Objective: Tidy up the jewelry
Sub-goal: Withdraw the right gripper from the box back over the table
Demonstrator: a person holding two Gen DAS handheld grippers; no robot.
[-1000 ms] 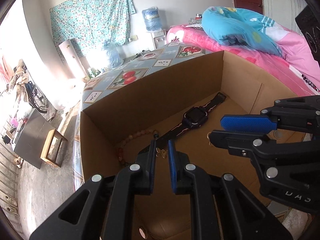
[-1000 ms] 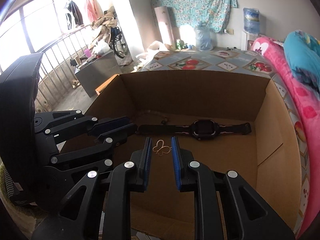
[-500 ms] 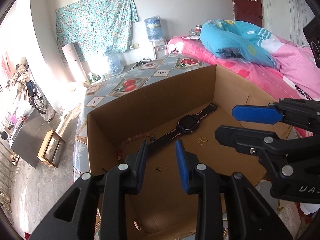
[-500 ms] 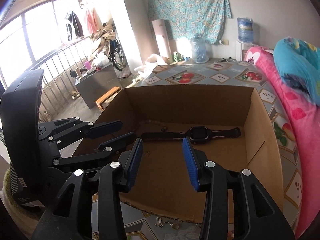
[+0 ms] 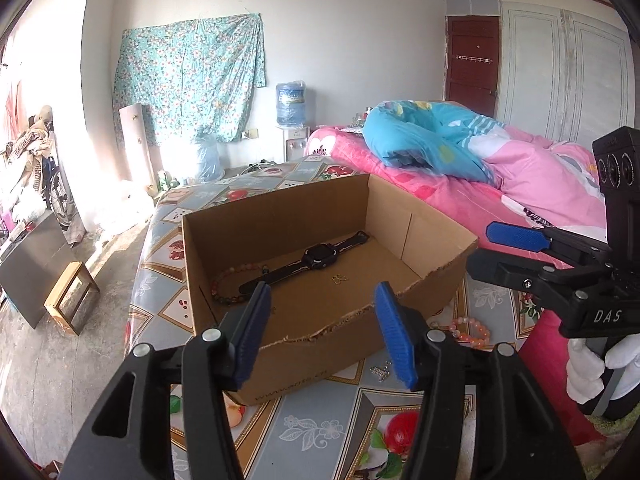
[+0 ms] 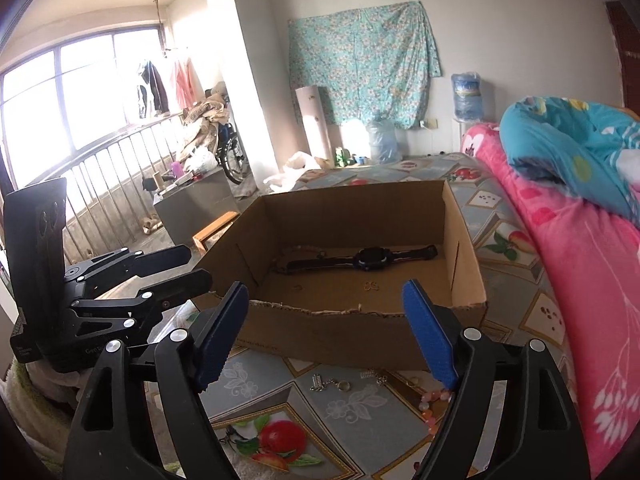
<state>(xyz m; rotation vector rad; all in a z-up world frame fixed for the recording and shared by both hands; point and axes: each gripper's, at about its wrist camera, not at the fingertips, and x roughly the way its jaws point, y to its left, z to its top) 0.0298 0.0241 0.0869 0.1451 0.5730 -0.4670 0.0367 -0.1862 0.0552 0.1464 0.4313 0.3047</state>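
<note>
Fruit-print tablecloth [image 5: 320, 424] bears cardboard box [image 5: 304, 354] holding watch [image 5: 318, 258], bead bracelet [image 5: 224, 280], gold earring [image 5: 340, 279]; both claws just released, empty

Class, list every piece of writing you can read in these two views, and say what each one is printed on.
"DAS": on the right gripper, on the side of its body.
Print on the cardboard box front: starts "www", rest blurred.
Water bottle label: too small to read.
Left gripper body lettering: blurred.

We're in a lived-in home bedroom: a bed [image 5: 500, 196] heaped with pink and blue quilts, a floral cloth [image 5: 188, 80] pinned to the wall, a water dispenser [image 5: 291, 120], laundry [image 6: 164, 88] by the balcony window.
</note>
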